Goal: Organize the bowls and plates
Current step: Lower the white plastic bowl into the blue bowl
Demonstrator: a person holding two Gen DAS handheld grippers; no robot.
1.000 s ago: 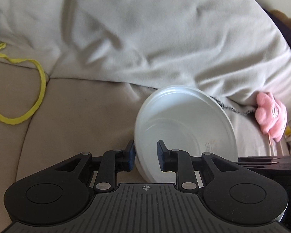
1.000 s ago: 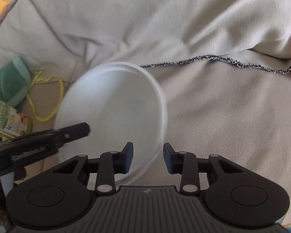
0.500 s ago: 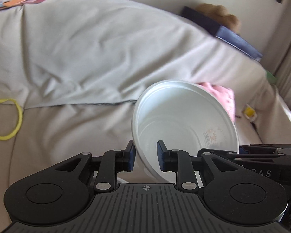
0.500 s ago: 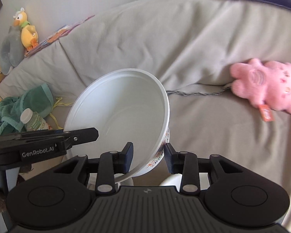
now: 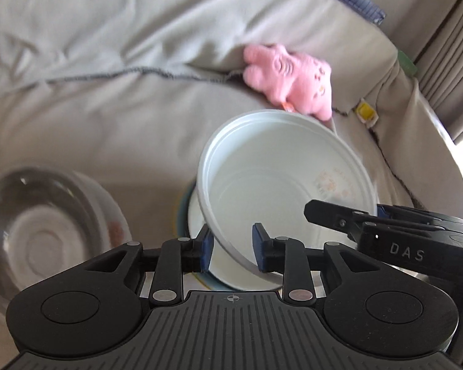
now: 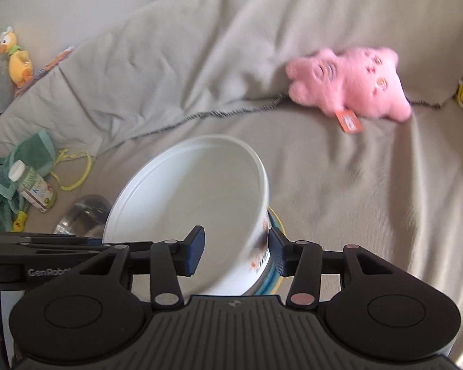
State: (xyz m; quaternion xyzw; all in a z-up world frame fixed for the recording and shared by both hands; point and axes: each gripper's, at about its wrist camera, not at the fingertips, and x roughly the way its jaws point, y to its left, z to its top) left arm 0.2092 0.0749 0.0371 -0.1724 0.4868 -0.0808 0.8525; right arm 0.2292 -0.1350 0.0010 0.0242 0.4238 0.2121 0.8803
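- The step in hand looks like setting down: the white bowl [image 5: 281, 185] sits tilted over a stack of dishes [image 5: 197, 212] on the couch [image 5: 108, 129], its lower edge in or just above the top dish (blur hides whether it rests fully).
- The left gripper [image 5: 231, 248] straddles the bowl's near rim — one finger outside the wall, one inside. Its jaws have just been opening, with the rim between them; the inner pad looks to touch the rim, the outer one stands just clear, so I judge the pinch loosened rather than firm.
- The right gripper [image 6: 236, 251] straddles the printed wall on the other side. Its jaws have just been opening too, and a visible gap shows between the inner pad and the wall — spread, no longer clamping.
- A clear glass bowl [image 5: 49, 231] stands just beside the stack, on the left; a pink plush toy [image 6: 352, 83] lies well behind.
- The next move, in my view, calls for both grippers to back off the rim without dragging it, so the bowl settles level and nests — then the glass bowl is a likely candidate.
- Risk: a soft cushion under the stack may let it tip.
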